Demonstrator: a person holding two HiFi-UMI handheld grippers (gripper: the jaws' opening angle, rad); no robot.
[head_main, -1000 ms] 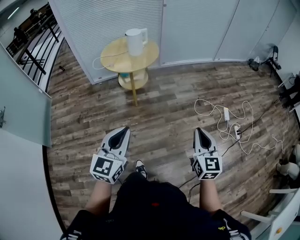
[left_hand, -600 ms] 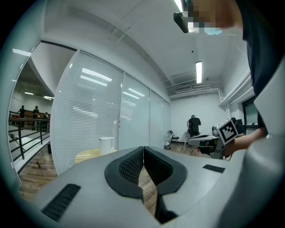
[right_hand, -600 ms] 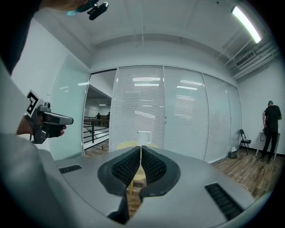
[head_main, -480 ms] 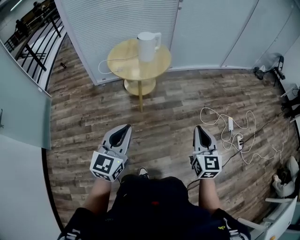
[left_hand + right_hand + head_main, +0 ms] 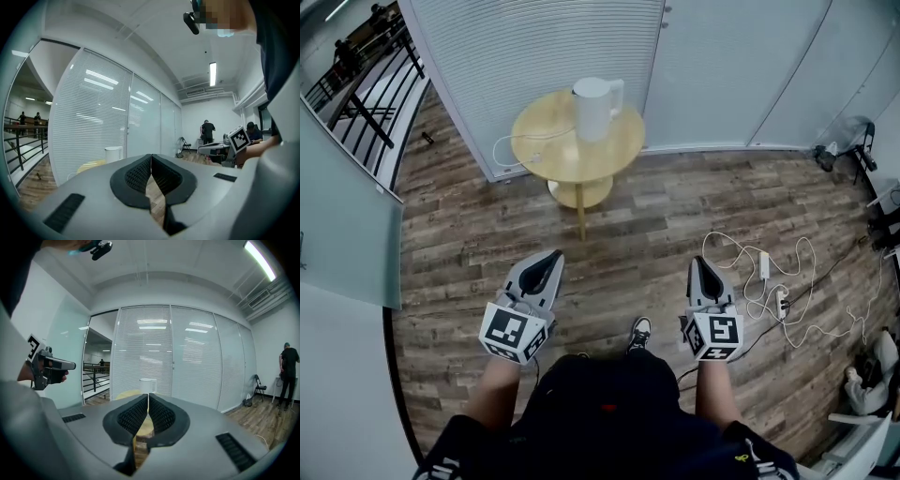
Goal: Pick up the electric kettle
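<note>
Here, the white electric kettle [image 5: 595, 108] stands upright on a round wooden side table [image 5: 546, 155], toward the tabletop's 1 o'clock edge, with its handle turned to 3 o'clock and a white cord [image 5: 517, 141] trailing off at 9 o'clock. The table sits against a wall of closed blinds [image 5: 534, 47]. In the head view, the left gripper [image 5: 547, 263] is held low, well apart from the table, with the kettle at roughly its 12 o'clock. Its jaws are pressed together with nothing between them. The right gripper [image 5: 701, 266] has the kettle at its 11 o'clock, and its jaws are likewise closed and empty. At its 3 o'clock, white cables [image 5: 769, 281] lie tangled on the wood-plank floor [image 5: 619, 234].
</note>
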